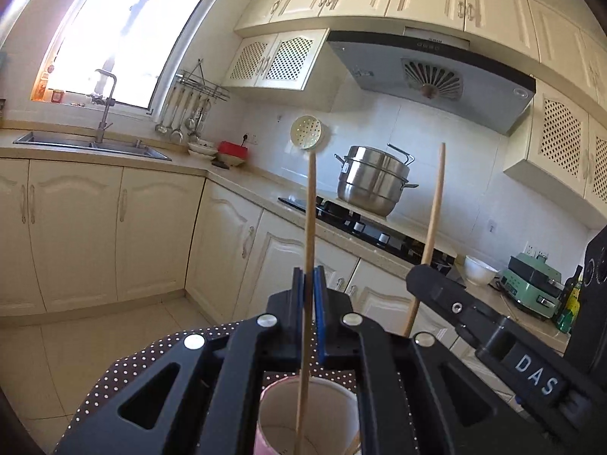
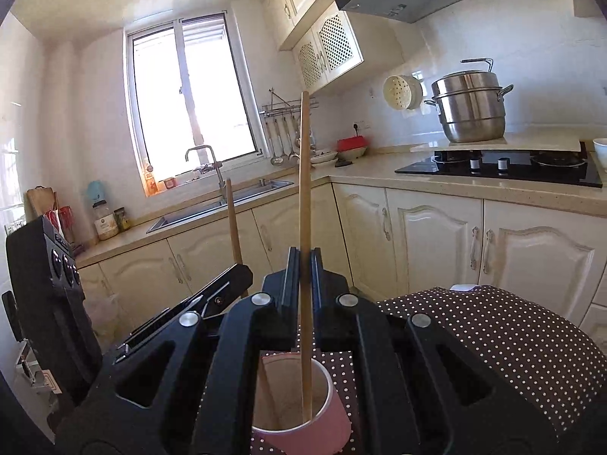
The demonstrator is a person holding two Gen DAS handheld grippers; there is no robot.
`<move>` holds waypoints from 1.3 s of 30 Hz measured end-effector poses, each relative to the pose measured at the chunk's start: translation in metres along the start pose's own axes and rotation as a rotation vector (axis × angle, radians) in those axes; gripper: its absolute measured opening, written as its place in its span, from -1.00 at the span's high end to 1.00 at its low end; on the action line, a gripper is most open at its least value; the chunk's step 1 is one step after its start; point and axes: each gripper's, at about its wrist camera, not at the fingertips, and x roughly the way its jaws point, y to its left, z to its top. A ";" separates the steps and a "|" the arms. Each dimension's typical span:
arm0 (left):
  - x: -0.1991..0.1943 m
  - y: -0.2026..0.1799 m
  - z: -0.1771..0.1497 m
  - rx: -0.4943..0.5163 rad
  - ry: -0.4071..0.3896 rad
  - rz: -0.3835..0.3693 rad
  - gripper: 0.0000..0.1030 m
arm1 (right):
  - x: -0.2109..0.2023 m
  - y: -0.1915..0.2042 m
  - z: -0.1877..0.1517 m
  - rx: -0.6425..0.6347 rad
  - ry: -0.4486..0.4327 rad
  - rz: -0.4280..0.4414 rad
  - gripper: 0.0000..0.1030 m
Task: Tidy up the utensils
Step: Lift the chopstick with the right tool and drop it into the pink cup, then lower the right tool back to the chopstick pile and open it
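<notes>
Nearest the lens in both wrist views stands a pink paper cup (image 2: 303, 409), open-mouthed and pale inside, resting on a brown cloth with white polka dots (image 2: 493, 341). The left gripper (image 1: 310, 295) has its blue-padded jaws pressed onto one wooden chopstick (image 1: 310, 227), whose lower end already dips inside the cup; the right gripper (image 2: 303, 276) is likewise clamped on a second wooden chopstick (image 2: 304, 189), its tip down near the cup's inner wall. Each stick is slim, round, straight and matte, pale tan in colour, and appears very light and stiff, though thin enough to roll or pivot between flat pads. A hold around mid-shaft, as both tongs have it, looks sensible, since it leaves the lower part free to enter the cup. The cup itself seems light and thin-walled (a sideways push from a stick could probably tip it), so a straight downward release is likely the safer course. Behind, a steel steamer pot (image 2: 470, 110) sits by the black glass hob (image 2: 500, 168), glossy and hard.
</notes>
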 end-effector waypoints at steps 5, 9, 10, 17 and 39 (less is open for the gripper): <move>-0.020 -0.004 -0.003 0.029 0.025 0.014 0.14 | -0.016 0.003 -0.009 -0.019 0.018 -0.029 0.88; -0.038 -0.007 -0.002 0.042 0.049 0.021 0.03 | -0.024 0.001 -0.017 -0.002 0.034 -0.047 0.87; -0.042 -0.007 -0.002 0.043 0.055 0.034 -0.02 | -0.026 0.001 -0.018 0.001 0.038 -0.051 0.87; -0.061 -0.008 -0.005 0.069 0.144 0.087 -0.24 | -0.035 0.005 -0.025 0.007 0.065 -0.083 0.87; -0.077 -0.006 -0.066 0.010 0.626 0.057 -0.26 | -0.103 -0.004 -0.042 -0.046 0.140 -0.172 0.00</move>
